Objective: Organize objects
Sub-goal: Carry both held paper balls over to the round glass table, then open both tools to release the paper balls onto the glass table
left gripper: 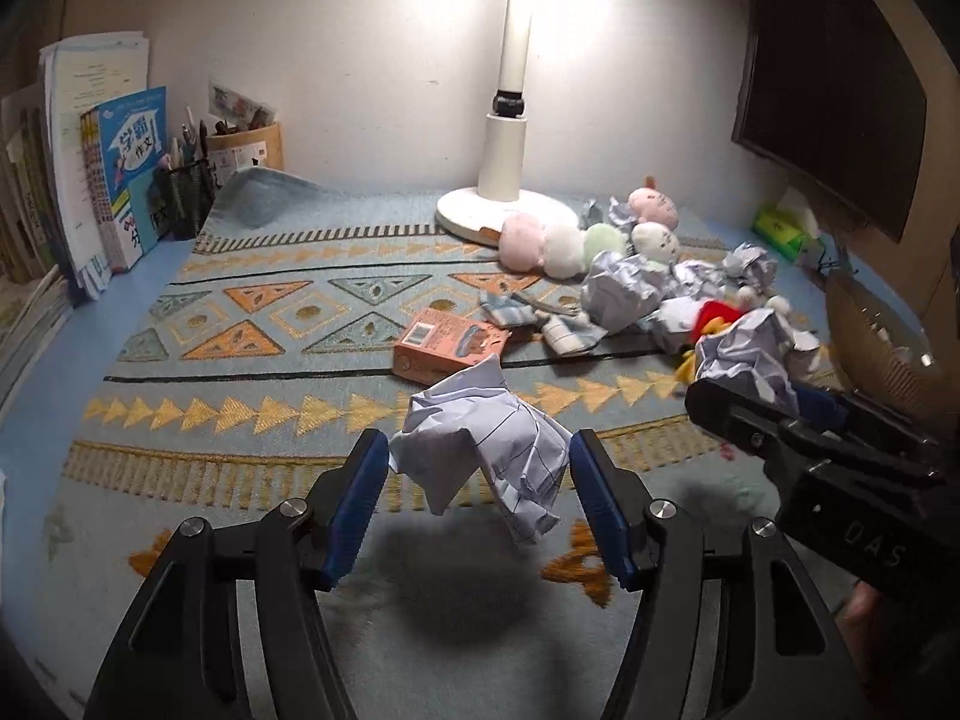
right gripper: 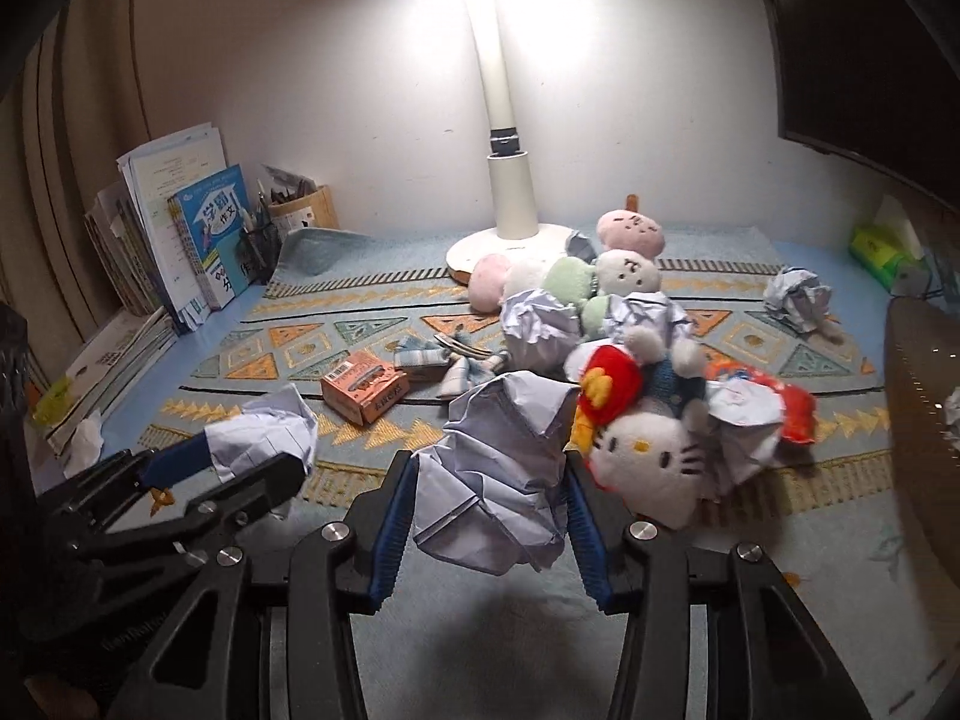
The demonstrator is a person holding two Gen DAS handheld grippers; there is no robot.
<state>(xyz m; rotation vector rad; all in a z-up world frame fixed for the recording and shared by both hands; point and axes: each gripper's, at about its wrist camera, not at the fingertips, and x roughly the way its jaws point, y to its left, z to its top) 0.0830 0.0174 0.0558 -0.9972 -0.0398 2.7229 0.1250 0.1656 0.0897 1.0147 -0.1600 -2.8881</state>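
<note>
My left gripper (left gripper: 480,441) is shut on a crumpled ball of lined paper (left gripper: 486,462), which hangs above the patterned mat (left gripper: 240,324) and casts a shadow on it. My right gripper (right gripper: 491,465) is shut on a bigger crumpled paper wad (right gripper: 492,480), close beside a white cat plush (right gripper: 648,462). In the left wrist view the right gripper (left gripper: 762,399) shows at the right edge with its paper (left gripper: 744,354). The right wrist view shows the left gripper (right gripper: 252,462) low on the left with its paper (right gripper: 270,432).
More paper wads (right gripper: 540,330), pastel plush toys (left gripper: 564,240), folded cloth bits (right gripper: 420,357) and an orange box (left gripper: 447,345) lie on the mat. A lamp base (left gripper: 498,210) stands at the back, books (left gripper: 120,180) and pen holders (left gripper: 180,192) on the left, a woven basket (right gripper: 924,420) on the right.
</note>
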